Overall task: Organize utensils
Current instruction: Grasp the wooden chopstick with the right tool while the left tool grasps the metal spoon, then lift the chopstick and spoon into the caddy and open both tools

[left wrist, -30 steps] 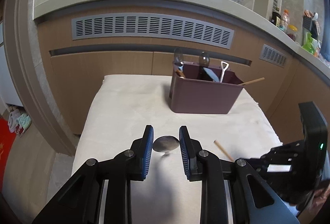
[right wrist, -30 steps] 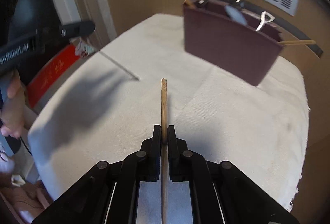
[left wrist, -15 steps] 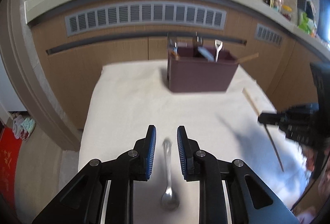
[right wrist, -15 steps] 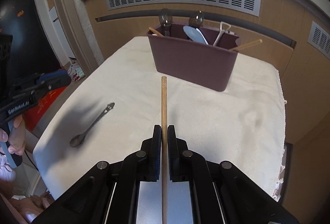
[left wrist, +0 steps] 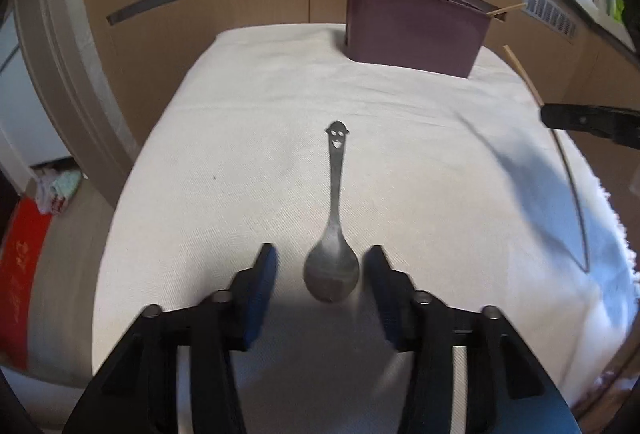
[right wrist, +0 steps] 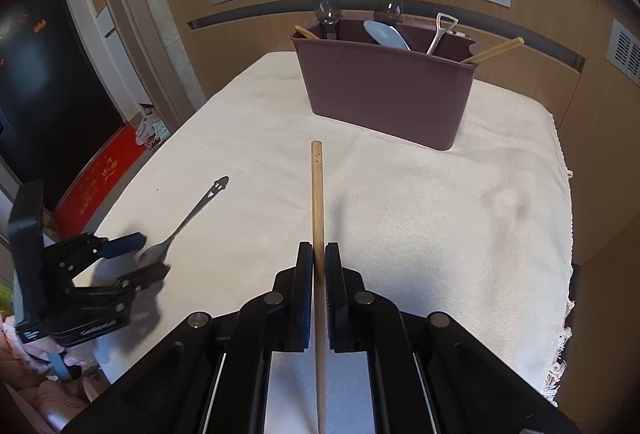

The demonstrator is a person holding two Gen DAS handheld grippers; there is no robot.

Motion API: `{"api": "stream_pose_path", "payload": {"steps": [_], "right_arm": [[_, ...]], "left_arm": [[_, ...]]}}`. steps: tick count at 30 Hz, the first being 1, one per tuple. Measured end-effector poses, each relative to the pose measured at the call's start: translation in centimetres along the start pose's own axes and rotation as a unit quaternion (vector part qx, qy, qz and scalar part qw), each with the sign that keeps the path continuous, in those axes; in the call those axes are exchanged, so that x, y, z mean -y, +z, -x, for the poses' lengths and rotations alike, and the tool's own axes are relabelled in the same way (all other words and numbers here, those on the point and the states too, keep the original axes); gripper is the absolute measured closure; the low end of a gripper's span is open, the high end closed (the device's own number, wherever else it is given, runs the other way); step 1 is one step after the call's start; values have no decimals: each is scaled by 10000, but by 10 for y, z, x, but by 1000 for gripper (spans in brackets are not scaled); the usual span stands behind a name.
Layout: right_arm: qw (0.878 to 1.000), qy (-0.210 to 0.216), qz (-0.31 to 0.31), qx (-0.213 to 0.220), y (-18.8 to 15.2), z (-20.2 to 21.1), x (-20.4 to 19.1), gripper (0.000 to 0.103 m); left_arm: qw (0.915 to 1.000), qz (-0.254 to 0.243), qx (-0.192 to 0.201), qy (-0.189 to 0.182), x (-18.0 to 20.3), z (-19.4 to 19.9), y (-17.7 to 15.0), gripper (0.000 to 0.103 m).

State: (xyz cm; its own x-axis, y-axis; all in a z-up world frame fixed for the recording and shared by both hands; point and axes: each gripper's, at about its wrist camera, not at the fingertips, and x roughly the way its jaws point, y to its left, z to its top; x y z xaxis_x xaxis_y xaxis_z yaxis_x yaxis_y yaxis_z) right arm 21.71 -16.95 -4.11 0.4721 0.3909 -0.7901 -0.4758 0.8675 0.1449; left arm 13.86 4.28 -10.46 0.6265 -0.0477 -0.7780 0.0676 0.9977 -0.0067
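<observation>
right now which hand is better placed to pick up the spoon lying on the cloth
Left. The left hand-held gripper is open, its jaws either side of the spoon bowl. The right hand-held gripper is shut on a chopstick and stands apart from the spoon.

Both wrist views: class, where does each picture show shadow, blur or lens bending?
Left wrist view: dark shadow under the left gripper around the spoon bowl, soft blur on the holder, vents bowed. Right wrist view: sharper; the chopstick casts a faint shadow on the cloth, cabinet lines curve.

Open cloth (right wrist: 460, 218) before utensil caddy (right wrist: 384, 90)
</observation>
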Motion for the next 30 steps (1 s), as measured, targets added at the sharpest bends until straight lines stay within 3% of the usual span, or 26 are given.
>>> {"api": "stream_pose_path", "payload": {"steps": [5, 11, 13, 23, 26, 30], "right_arm": [[9999, -39, -79, 94, -1, 10, 2, 98], [9984, -34, -232, 517, 9, 38, 6, 98], [9977, -49, -234, 633, 12, 45, 6, 98], [9954, -102, -165, 939, 26, 68, 5, 98], [9938, -52, -167, 1096, 36, 80, 6, 98], [9853, -264, 39, 1685, 75, 121, 5, 98]], "left_arm": [[9996, 92, 231, -139, -3, 16, 4, 74], [9926, -94, 1193, -211, 2, 73, 43, 74], [9903, -169, 1357, -246, 4, 81, 56, 74], [9838, -224, 1684, -574, 18, 96, 103, 74], [9790, -265, 1863, -787, 22, 111, 126, 74], [9665, -374, 2291, -1097, 26, 140, 181, 74]]}}
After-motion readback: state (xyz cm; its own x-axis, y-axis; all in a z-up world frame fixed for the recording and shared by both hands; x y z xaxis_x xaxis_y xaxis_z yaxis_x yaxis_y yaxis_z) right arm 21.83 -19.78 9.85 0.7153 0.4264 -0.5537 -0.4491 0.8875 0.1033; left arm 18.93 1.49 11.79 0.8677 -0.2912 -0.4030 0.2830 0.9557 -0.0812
